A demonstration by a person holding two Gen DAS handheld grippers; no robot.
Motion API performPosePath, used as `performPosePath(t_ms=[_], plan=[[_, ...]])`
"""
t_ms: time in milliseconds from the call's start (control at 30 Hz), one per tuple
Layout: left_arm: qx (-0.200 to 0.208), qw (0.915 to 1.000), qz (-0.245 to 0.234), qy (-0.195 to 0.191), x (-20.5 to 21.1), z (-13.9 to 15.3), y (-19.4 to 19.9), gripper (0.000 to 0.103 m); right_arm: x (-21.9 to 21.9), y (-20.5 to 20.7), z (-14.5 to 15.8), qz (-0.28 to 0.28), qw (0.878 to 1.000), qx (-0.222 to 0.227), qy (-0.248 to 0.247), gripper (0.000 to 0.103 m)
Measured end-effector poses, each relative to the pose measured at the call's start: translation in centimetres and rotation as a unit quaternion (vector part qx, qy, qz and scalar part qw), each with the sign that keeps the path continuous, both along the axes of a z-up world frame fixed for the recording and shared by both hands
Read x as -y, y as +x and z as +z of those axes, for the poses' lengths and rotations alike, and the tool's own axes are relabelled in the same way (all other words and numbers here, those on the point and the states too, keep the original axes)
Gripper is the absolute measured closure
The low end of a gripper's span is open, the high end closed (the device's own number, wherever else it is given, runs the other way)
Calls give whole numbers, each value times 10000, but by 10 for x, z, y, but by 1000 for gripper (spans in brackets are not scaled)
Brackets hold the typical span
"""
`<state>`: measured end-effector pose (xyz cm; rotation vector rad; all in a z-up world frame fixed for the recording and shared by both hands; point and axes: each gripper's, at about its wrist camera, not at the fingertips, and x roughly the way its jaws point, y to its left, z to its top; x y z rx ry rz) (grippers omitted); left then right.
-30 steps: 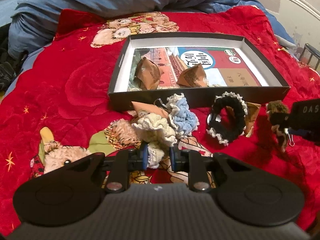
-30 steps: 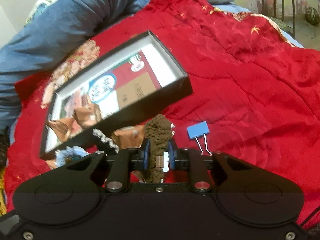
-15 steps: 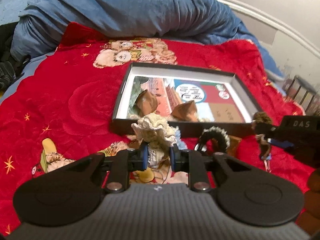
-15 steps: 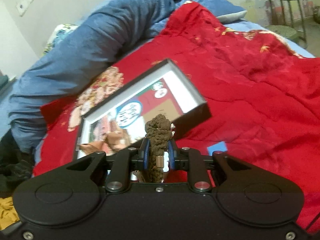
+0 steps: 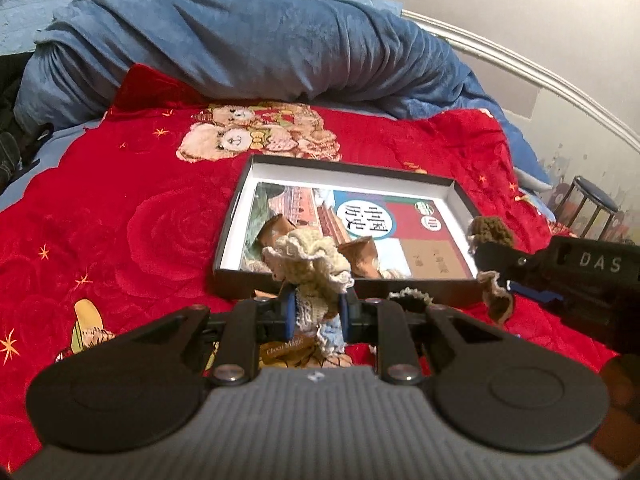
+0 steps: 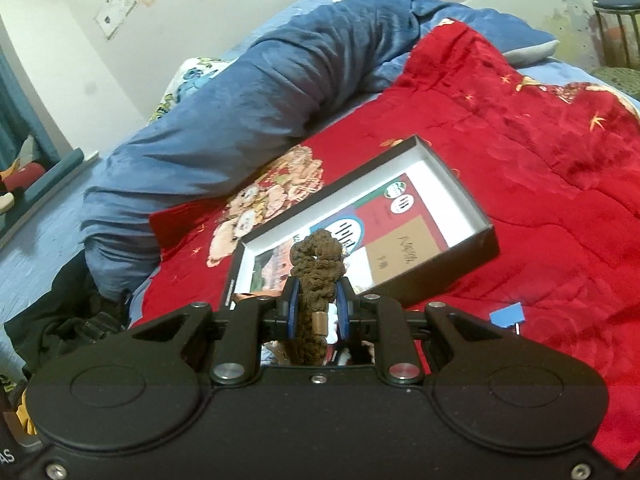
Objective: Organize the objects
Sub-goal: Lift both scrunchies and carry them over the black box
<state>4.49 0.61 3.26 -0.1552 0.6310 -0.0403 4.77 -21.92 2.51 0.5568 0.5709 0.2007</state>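
Note:
My left gripper (image 5: 316,316) is shut on a cream crocheted scrunchie (image 5: 308,260) and holds it above the near wall of the black box (image 5: 344,168). My right gripper (image 6: 318,312) is shut on a brown crocheted scrunchie (image 6: 320,264), raised over the bed near the box's front right corner; it also shows in the left wrist view (image 5: 490,236). The box (image 6: 476,240) holds a printed booklet (image 5: 376,220) and two brown wrapped pieces (image 5: 362,256). A black scrunchie with white trim (image 5: 410,296) lies in front of the box, mostly hidden.
The box lies on a red bedspread (image 5: 120,220) with bear prints. A rolled blue blanket (image 5: 248,52) lies behind it. A blue binder clip (image 6: 508,314) lies on the bedspread right of my right gripper. A stool (image 5: 592,208) stands off the bed at right.
Both grippers have risen from the bedspread with their scrunchies. The left one lifted the cream scrunchie off the pile and now holds it higher, before the box.

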Motion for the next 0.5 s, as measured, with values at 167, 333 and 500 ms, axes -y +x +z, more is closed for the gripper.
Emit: performPosePath(t_ms=[167, 333, 500], plan=[[103, 9999, -11, 34, 1, 3, 0, 78, -6, 5, 5, 95, 9998, 146, -39, 84], [159, 9999, -45, 21, 2, 2, 1, 78, -9, 15, 9, 175, 9995, 273, -41, 84], [184, 9998, -26, 35, 4, 0, 4, 78, -10, 25, 9, 241, 9993, 284, -39, 84]])
